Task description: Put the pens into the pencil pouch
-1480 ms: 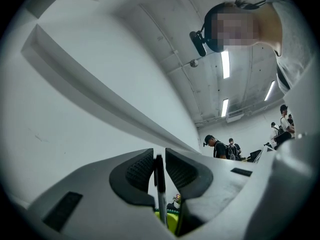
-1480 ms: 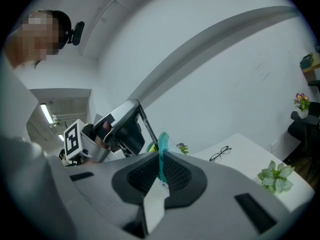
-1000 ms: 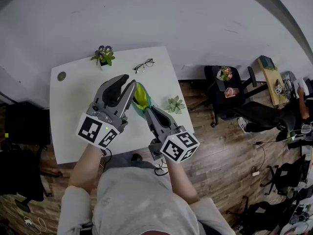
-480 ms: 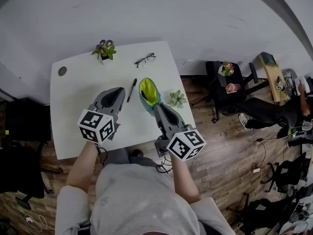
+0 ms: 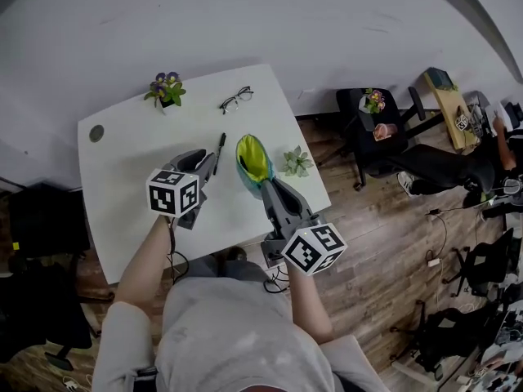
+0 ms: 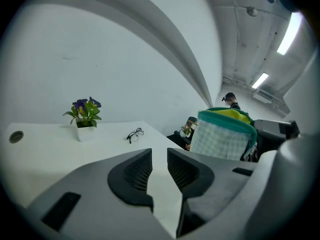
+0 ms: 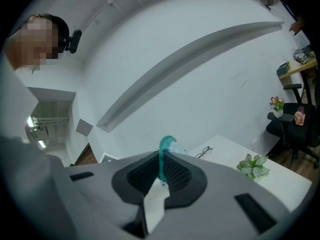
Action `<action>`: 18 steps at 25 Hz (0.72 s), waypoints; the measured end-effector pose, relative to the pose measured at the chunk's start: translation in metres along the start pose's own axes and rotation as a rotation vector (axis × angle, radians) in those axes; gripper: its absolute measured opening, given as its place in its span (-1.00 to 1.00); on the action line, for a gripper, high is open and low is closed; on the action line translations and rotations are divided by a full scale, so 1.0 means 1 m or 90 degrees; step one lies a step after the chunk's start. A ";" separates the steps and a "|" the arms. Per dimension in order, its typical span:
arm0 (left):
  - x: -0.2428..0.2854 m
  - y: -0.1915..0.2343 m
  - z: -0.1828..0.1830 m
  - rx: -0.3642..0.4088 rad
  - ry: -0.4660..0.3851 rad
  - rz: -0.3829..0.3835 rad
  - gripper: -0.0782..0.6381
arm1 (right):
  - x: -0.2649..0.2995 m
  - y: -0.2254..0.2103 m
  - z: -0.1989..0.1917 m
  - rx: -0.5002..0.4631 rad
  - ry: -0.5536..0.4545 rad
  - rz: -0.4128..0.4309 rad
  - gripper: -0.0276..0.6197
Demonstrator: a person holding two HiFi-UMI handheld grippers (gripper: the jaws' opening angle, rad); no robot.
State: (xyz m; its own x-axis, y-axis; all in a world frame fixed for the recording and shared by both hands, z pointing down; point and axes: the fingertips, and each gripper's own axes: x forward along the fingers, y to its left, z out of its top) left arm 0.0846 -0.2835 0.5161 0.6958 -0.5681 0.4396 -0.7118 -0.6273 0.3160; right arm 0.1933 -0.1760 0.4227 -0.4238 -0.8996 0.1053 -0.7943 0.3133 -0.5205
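Note:
The pencil pouch point(image 5: 252, 160) stands upright over the white table point(image 5: 131, 149), its mouth wide and its yellow lining showing. My right gripper point(image 5: 265, 188) is shut on the pouch's teal zip rim point(image 7: 165, 149). A black pen point(image 5: 221, 145) lies on the table just left of the pouch. My left gripper point(image 5: 209, 162) is low over the table with its tips beside the pen's near end. Its jaws have just been opening and nothing is between them point(image 6: 159, 156). The left gripper view shows the pouch point(image 6: 222, 134) at its right but not the pen.
A potted purple flower point(image 5: 166, 91) and a pair of glasses point(image 5: 236, 100) sit at the table's far side. A small succulent point(image 5: 295, 162) stands right of the pouch near the table edge. A cable hole point(image 5: 96, 133) is at the far left corner.
My left gripper has dropped from beside the pouch's mouth down to the table by the pen, which now shows. The right gripper has kept its hold on the pouch.

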 end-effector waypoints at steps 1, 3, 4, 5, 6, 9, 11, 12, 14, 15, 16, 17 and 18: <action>0.006 0.004 0.000 -0.001 0.012 -0.001 -0.52 | 0.001 0.000 -0.001 0.002 -0.003 -0.007 -0.78; 0.020 0.011 -0.002 0.001 0.040 -0.006 -0.50 | 0.003 0.002 -0.001 0.004 -0.008 -0.019 -0.78; 0.028 0.014 -0.003 0.002 0.056 -0.010 -0.45 | 0.004 0.002 -0.001 0.003 -0.010 -0.026 -0.78; 0.036 0.016 -0.005 0.000 0.074 -0.015 -0.42 | 0.005 0.003 0.000 0.002 -0.013 -0.032 -0.78; 0.044 0.019 -0.008 -0.002 0.092 -0.017 -0.41 | 0.005 0.003 0.000 0.002 -0.016 -0.038 -0.78; 0.066 0.028 -0.016 -0.001 0.139 -0.013 -0.37 | 0.004 0.003 0.002 0.006 -0.024 -0.060 -0.78; 0.080 0.033 -0.022 0.006 0.166 -0.007 -0.37 | 0.003 0.001 0.001 0.004 -0.025 -0.074 -0.78; 0.086 0.035 -0.024 0.010 0.178 -0.003 -0.37 | 0.002 0.000 0.001 0.004 -0.026 -0.082 -0.78; 0.099 0.041 -0.029 0.015 0.199 0.003 -0.37 | 0.000 -0.004 0.000 0.005 -0.027 -0.097 -0.78; 0.105 0.043 -0.031 0.015 0.209 0.007 -0.37 | -0.001 -0.006 0.000 0.006 -0.027 -0.104 -0.78; 0.110 0.046 -0.033 0.014 0.217 0.011 -0.37 | -0.002 -0.007 -0.001 0.008 -0.028 -0.111 -0.78; 0.114 0.048 -0.035 0.014 0.225 0.015 -0.37 | -0.004 -0.009 -0.001 0.010 -0.028 -0.117 -0.78; 0.118 0.050 -0.036 0.017 0.232 0.020 -0.37 | -0.004 -0.010 -0.001 0.012 -0.027 -0.122 -0.78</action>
State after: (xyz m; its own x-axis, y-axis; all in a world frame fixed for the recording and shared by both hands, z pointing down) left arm 0.1279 -0.3625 0.6139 0.5906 -0.3627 0.7209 -0.7257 -0.6293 0.2780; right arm 0.2029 -0.1748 0.4289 -0.2463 -0.9546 0.1678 -0.8504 0.1298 -0.5099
